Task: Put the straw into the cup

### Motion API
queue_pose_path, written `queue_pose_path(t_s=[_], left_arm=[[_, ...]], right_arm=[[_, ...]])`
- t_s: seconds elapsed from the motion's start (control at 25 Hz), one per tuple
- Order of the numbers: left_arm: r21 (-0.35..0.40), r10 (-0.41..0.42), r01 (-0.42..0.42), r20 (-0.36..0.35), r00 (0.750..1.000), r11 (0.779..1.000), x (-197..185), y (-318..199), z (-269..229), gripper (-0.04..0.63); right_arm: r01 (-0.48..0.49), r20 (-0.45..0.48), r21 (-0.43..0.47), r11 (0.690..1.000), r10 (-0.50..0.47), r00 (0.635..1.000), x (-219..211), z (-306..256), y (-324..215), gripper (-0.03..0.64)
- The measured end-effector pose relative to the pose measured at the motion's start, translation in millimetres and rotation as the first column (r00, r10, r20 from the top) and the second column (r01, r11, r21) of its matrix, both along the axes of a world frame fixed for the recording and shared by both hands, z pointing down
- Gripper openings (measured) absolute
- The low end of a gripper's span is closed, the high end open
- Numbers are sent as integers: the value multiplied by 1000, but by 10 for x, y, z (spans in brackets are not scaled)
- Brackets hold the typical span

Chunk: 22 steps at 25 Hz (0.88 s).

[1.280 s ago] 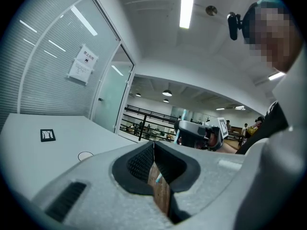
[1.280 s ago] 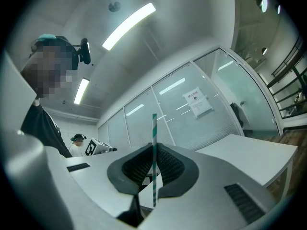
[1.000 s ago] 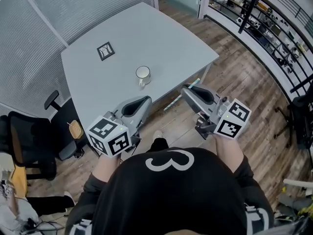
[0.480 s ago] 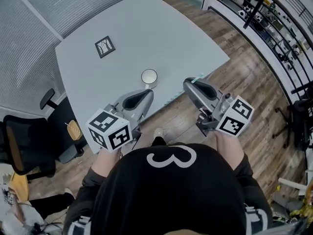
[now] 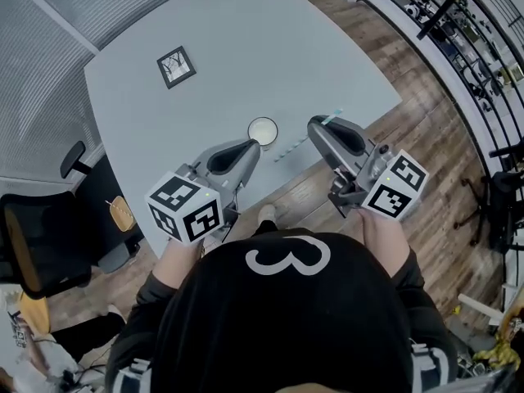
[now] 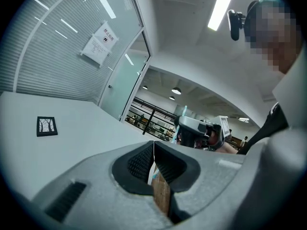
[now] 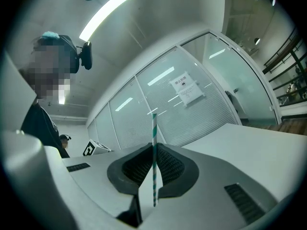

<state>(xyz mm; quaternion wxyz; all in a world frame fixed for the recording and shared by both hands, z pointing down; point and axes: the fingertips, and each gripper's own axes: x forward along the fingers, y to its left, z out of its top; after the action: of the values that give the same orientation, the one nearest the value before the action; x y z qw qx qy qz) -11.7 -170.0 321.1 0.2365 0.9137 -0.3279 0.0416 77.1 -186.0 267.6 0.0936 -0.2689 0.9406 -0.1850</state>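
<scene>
A white cup (image 5: 263,131) stands on the grey table (image 5: 246,47) near its front edge. My right gripper (image 5: 316,127) is shut on a teal-and-white striped straw (image 5: 286,150), which slants toward the cup; its lower end is just right of the cup. In the right gripper view the straw (image 7: 154,152) stands upright, pinched between the pads of that gripper (image 7: 153,164). My left gripper (image 5: 248,146) hovers just left of and before the cup, its jaws shut (image 6: 153,147) with nothing in them. The right gripper (image 6: 197,131) also shows in the left gripper view. Neither gripper view shows the cup.
A black-framed marker tile (image 5: 175,66) lies far back on the table. A black office chair (image 5: 41,248) stands at the left by a blinds-covered glass wall. Wooden floor (image 5: 426,113) and a black railing (image 5: 467,23) lie to the right.
Both grippers have moved forward over the table's front edge toward the cup. The straw, earlier over the floor, now hangs beside the cup. Both jaws stay as they were.
</scene>
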Motion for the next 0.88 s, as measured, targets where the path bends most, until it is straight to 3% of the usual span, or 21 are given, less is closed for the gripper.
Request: queue_pose_path(t_s=[0.88], left_arm=[[-152, -20, 15, -29, 999, 988, -476, -521, 647, 17]], right_arm=[[-78, -56, -146, 986, 71, 996, -410, 769, -824, 32]])
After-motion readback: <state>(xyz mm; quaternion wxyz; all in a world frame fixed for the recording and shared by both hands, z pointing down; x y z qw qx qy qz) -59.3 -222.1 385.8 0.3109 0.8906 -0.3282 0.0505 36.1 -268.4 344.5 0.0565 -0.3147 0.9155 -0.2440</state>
